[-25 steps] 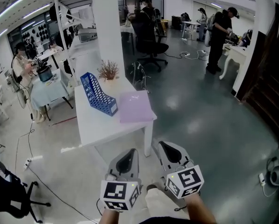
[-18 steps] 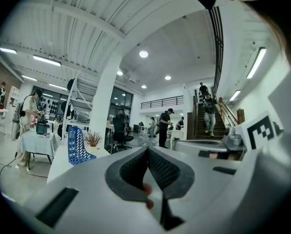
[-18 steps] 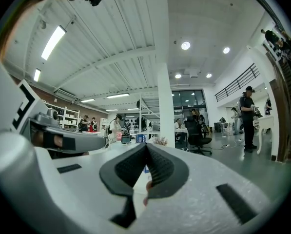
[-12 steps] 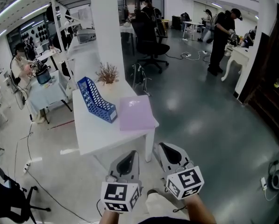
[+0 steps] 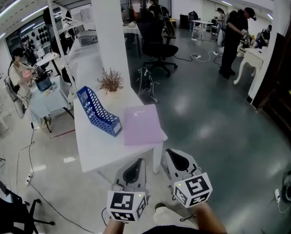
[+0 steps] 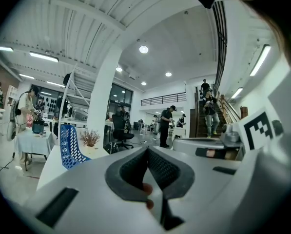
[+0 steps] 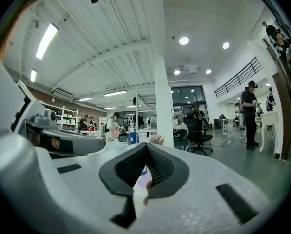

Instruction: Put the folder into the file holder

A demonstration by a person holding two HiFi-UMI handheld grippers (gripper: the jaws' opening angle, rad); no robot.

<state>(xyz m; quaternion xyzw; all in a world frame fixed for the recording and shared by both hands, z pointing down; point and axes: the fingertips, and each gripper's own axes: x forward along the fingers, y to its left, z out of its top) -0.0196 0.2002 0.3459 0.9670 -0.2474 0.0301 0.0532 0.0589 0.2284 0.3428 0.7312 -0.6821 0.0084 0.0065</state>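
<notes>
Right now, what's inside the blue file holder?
The file holder looks empty; the purple folder lies flat beside it on the table. Its walls hide the slot bottoms.

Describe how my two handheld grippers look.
Both the left gripper and right gripper have smooth light-grey shells tapering to dark, textured fingers. Each carries a white cube printed with black square markers. No cables show.

Left tool and right tool: pale grey moulded shells, rounded, tapering toward the tips. Jaw linings are dark grey pads with a fine ribbed texture. Each tool's rear carries a white cube printed with black square markers.
</notes>
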